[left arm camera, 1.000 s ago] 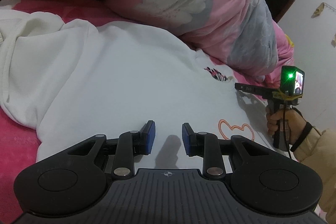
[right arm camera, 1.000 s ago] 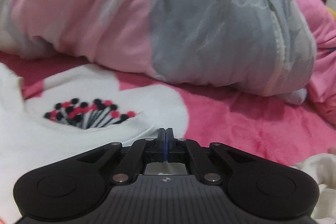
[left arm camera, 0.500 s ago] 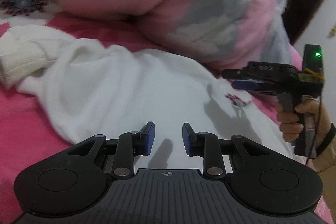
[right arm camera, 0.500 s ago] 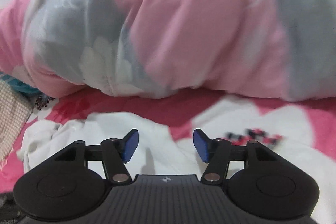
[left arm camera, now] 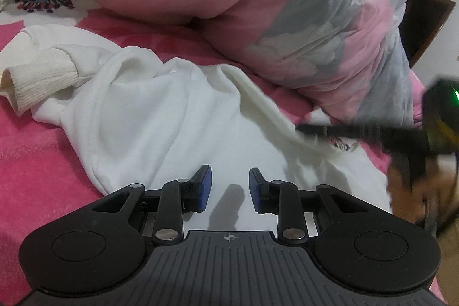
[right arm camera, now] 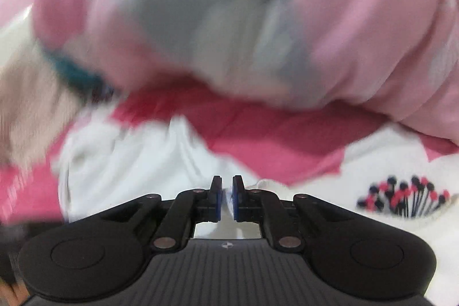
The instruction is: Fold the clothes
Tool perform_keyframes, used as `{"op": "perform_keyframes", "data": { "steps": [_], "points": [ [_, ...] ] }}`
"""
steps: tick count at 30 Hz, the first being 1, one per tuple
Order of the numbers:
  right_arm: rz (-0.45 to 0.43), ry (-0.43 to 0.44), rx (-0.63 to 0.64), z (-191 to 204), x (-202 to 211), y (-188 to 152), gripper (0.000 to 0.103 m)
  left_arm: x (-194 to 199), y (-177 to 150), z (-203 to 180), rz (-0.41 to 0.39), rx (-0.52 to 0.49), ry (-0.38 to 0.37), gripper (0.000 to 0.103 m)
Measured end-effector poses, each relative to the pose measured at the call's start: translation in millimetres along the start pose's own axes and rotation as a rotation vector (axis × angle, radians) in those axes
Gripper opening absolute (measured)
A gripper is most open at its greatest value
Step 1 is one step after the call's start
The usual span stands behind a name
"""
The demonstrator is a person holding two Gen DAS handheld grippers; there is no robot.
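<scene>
Folding partly done: white fleece sweatshirt lies rumpled mid-frame; right gripper pinches its edge, nearly closed; left gripper gapes wide, empty.

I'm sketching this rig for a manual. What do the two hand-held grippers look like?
Both look alike: the left hand-held gripper and the right hand-held gripper have matte black ribbed bodies with a small crosshair mark, round side discs, silver pivot pins and blue-padded fingers. From the left view, the right one shows a green light.
</scene>
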State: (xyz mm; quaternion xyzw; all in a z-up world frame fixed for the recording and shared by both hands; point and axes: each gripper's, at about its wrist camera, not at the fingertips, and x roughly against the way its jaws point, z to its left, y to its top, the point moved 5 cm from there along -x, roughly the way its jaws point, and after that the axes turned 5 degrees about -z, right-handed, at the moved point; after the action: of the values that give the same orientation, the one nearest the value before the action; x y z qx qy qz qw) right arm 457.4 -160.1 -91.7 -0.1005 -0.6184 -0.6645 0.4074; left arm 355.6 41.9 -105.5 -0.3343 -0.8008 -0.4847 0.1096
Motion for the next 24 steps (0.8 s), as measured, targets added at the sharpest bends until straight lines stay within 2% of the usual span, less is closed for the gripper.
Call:
{"op": "perform_keyframes", "data": {
  "steps": [8, 11, 16, 19, 21, 24],
  "points": [
    [0.017, 0.034, 0.297, 49, 32, -48, 0.011, 0, 0, 2, -0.002, 0.004, 0.002, 0.028],
    [0.015, 0.041, 0.136, 27, 30, -44, 0.018, 0, -1, 2, -0.001, 0.006, 0.002, 0.028],
    [0.010, 0.050, -0.183, -17, 24, -30, 0.018, -1, -1, 3, -0.001, 0.005, 0.003, 0.028],
    [0.007, 0.055, -0.375, -44, 20, -22, 0.025, -1, -1, 3, 0.001, 0.005, 0.003, 0.028],
    [0.005, 0.093, -0.515, -56, 12, -25, 0.027, -1, -1, 3, 0.001, 0.006, 0.003, 0.028],
    [0.015, 0.109, -0.599, -60, -4, -26, 0.028, -1, -1, 3, 0.001, 0.001, 0.005, 0.028]
  ]
}}
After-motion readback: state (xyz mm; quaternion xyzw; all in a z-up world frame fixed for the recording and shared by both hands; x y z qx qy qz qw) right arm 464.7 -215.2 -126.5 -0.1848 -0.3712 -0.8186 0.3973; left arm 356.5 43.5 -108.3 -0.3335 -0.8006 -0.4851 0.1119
